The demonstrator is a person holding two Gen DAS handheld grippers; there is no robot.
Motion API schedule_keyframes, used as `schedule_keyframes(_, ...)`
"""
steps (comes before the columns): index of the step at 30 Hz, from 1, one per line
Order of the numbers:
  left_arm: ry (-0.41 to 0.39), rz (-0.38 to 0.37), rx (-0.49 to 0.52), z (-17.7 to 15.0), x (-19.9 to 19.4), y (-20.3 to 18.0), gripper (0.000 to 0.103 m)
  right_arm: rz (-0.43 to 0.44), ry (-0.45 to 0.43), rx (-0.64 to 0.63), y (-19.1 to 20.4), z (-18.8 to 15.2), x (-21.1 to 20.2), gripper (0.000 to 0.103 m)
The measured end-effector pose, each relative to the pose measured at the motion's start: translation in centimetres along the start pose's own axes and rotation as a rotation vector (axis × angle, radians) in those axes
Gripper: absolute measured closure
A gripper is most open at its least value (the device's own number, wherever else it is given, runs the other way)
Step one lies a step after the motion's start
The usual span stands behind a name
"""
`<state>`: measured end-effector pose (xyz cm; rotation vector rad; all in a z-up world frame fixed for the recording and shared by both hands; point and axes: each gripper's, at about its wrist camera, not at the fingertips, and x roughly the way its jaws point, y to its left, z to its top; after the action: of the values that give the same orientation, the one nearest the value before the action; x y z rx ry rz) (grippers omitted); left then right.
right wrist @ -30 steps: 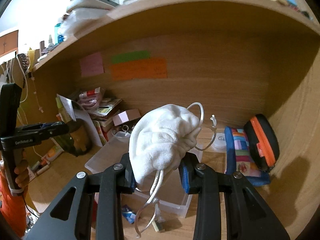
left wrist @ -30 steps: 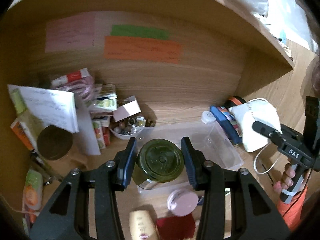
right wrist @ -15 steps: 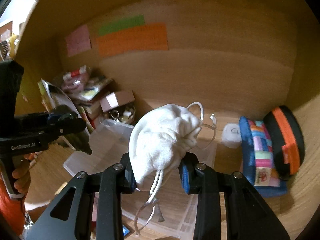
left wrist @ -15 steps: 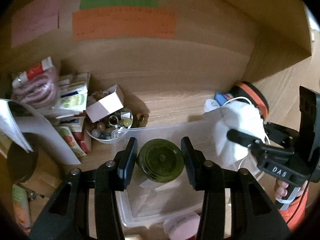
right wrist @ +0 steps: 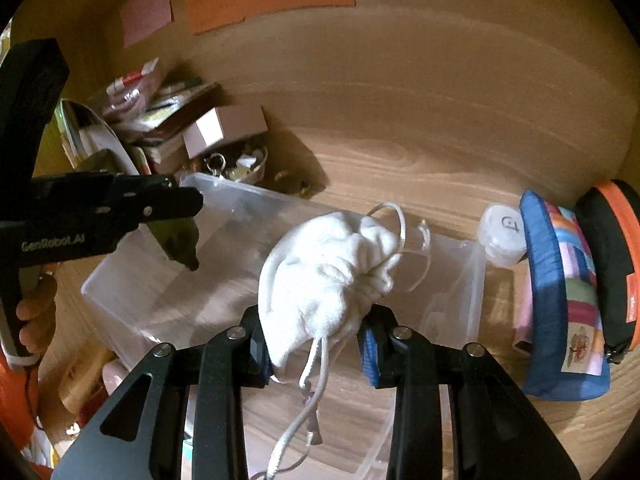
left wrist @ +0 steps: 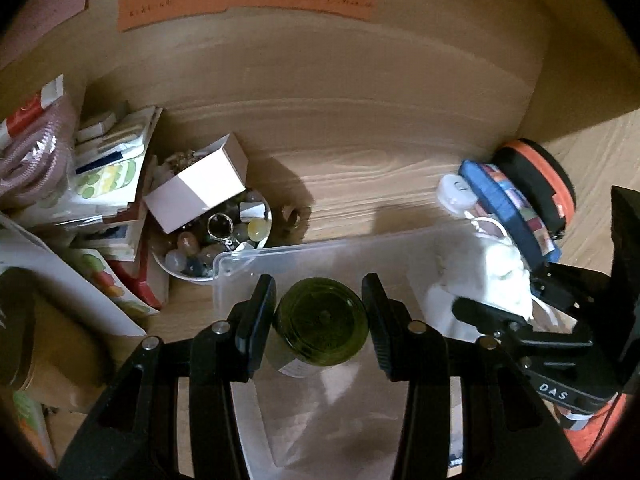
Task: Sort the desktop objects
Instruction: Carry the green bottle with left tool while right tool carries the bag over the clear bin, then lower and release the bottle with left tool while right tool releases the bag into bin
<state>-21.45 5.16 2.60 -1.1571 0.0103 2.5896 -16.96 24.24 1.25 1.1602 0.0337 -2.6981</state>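
Observation:
My left gripper point(left wrist: 319, 316) is shut on a dark green glass jar point(left wrist: 320, 320) and holds it over the clear plastic bin point(left wrist: 248, 258). My right gripper point(right wrist: 314, 340) is shut on a white drawstring pouch point(right wrist: 328, 276) and holds it over the right part of the same bin point(right wrist: 472, 280). In the left wrist view the pouch point(left wrist: 500, 276) and the right gripper point(left wrist: 504, 320) show at the right. In the right wrist view the left gripper point(right wrist: 176, 204) and the jar point(right wrist: 180, 240) show at the left, above the bin.
A white bowl of small trinkets point(left wrist: 224, 236) with a pale box point(left wrist: 196, 188) on it stands left of the bin. Books and packets point(left wrist: 104, 172) pile at the left. A blue patchwork case point(right wrist: 560, 292), a black-orange case point(right wrist: 612, 264) and a white round container point(right wrist: 502, 232) lie at the right.
Both grippers have moved forward and down under the shelf, carrying the jar and the pouch to a place over the clear bin. Neither grip has changed.

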Motion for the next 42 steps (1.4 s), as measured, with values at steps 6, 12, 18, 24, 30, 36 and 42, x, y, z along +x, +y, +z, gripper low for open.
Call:
schedule_keyframes(6, 0.015, 0.008, 0.026, -0.2, 1.0, -0.6, 0.059, -0.035, 0.047, -0.031, 0.3, -0.4, 1.4, 0.073)
schedule_keyframes(12, 0.034, -0.015, 0.029, -0.5, 1.6, -1.0, 0.056, -0.06, 0.056, -0.046, 0.5, -0.5, 1.4, 0.07)
schedule_keyframes(18, 0.053, -0.005, 0.062, -1.0, 2.3, -1.7, 0.05, -0.085, 0.057, -0.062, 0.8, -0.5, 1.3, 0.068)
schedule_keyframes(24, 0.083, 0.003, 0.081, -1.4, 3.1, -2.1, 0.044, -0.128, 0.023, -0.089, 1.7, -0.7, 0.5, 0.048)
schedule_keyframes(30, 0.116, -0.014, 0.076, -1.6, 3.6, -2.1, 0.037, -0.147, -0.036, -0.103, 2.2, -0.9, -0.5, 0.028)
schedule_keyframes(36, 0.122, -0.026, 0.083, -1.5, 3.5, -2.2, 0.03, -0.131, -0.048, -0.087, 2.1, -1.0, -0.6, 0.023)
schedule_keyframes(42, 0.12, -0.033, 0.063, -1.1, 2.9, -1.8, 0.029, -0.119, -0.065, -0.089, 2.2, -1.1, -1.2, 0.02)
